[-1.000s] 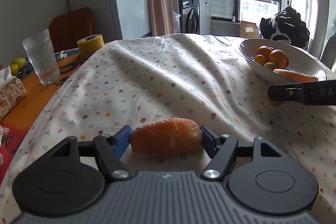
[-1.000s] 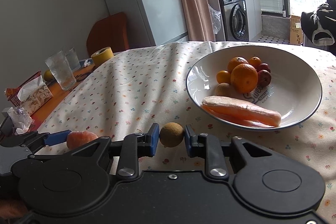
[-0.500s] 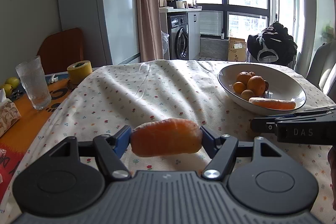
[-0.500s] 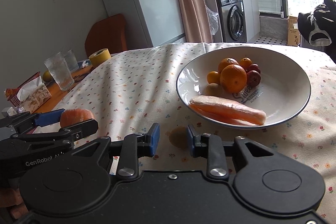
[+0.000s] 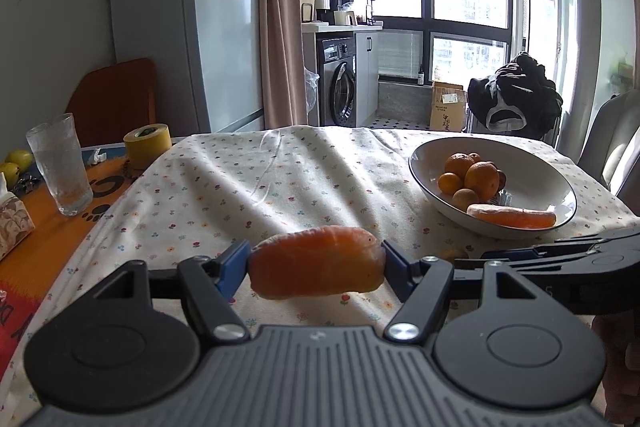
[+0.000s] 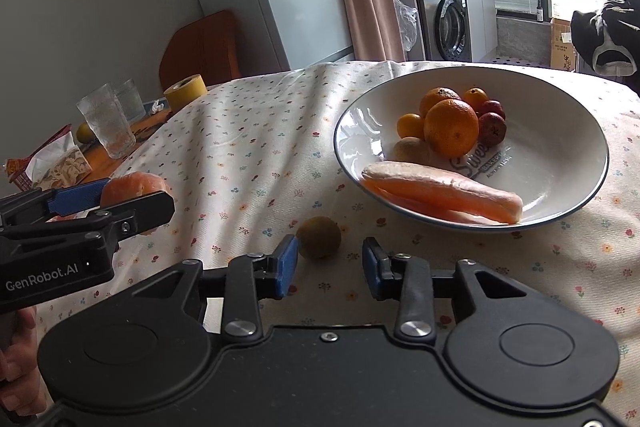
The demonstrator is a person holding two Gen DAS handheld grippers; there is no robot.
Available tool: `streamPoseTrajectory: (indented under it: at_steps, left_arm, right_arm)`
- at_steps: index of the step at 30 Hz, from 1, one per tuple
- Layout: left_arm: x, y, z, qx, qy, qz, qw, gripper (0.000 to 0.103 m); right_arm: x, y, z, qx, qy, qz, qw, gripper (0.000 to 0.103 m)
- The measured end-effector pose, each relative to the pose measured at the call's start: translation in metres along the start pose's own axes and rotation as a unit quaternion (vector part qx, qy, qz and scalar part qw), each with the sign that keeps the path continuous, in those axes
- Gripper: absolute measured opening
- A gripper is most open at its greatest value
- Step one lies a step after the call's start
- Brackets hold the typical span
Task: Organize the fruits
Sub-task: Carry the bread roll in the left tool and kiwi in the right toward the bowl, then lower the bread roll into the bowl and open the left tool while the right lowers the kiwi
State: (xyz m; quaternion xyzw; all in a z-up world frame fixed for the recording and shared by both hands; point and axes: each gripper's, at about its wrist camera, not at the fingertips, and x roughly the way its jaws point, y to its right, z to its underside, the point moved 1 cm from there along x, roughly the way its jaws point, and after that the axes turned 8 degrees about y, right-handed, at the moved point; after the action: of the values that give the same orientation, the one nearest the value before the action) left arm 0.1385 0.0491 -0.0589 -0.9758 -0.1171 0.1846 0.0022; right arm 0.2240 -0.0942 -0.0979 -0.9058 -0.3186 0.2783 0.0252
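Left claw (image 5: 316,269) pinching a stubby orange carrot piece (image 5: 318,267) by its ends, held above the floral-clothed desk (image 5: 240,195). Right claw (image 6: 330,267) spread, blue pads apart, a small brownish-green round fruit (image 6: 319,237) lying on the cloth just ahead of them. Wide white ceramic bowl (image 6: 560,155) nearby, containing oranges (image 6: 451,127) and a long peeled carrot (image 6: 440,189).

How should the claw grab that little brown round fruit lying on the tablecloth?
Probably across its round middle. The brown fruit sits alone on the tablecloth, just ahead of the open right claw, so come level from the near side, one finger each side.
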Motion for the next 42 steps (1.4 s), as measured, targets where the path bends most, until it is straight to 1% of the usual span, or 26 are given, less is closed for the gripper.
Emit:
streamPoseTrajectory:
  at_steps: [2, 4, 6, 7, 12, 19, 26, 32, 42]
  left_arm:
    - [0.0, -0.001, -0.001, -0.001, 0.002, -0.001, 1.0, 0.069]
    - [0.0, -0.002, -0.003, -0.002, 0.003, -0.001, 1.0, 0.07]
    - [0.0, -0.002, -0.004, -0.003, 0.005, 0.0, 1.0, 0.069]
    - [0.001, -0.001, -0.004, -0.003, 0.005, 0.001, 1.0, 0.069]
    - [0.005, 0.005, -0.008, -0.003, 0.009, 0.01, 0.9999, 0.069]
    - [0.013, 0.025, -0.019, 0.002, 0.022, 0.032, 0.9992, 0.069]
    - [0.025, 0.055, -0.029, 0.007, 0.025, 0.065, 0.9976, 0.069]
    - [0.036, 0.079, -0.033, 0.017, 0.023, 0.088, 0.9957, 0.069]
    - [0.058, 0.12, -0.04, 0.04, 0.012, 0.117, 0.9923, 0.07]
  right_arm:
    - [0.005, -0.003, -0.002, -0.001, -0.003, -0.006, 1.0, 0.04]
    - [0.01, -0.004, -0.004, -0.003, -0.006, -0.008, 1.0, 0.04]
    - [0.014, -0.005, -0.003, -0.006, -0.006, -0.01, 1.0, 0.028]
    - [0.014, -0.004, -0.002, -0.006, -0.006, -0.012, 1.0, 0.025]
    - [0.001, -0.002, -0.004, -0.009, 0.006, -0.015, 1.0, 0.025]
    - [-0.027, 0.014, -0.019, 0.0, 0.039, -0.006, 0.999, 0.025]
    - [-0.05, 0.046, -0.031, 0.017, 0.071, 0.025, 0.997, 0.025]
    - [-0.059, 0.075, -0.032, 0.037, 0.08, 0.055, 0.995, 0.025]
    - [-0.069, 0.107, -0.031, 0.059, 0.093, 0.072, 0.991, 0.025]
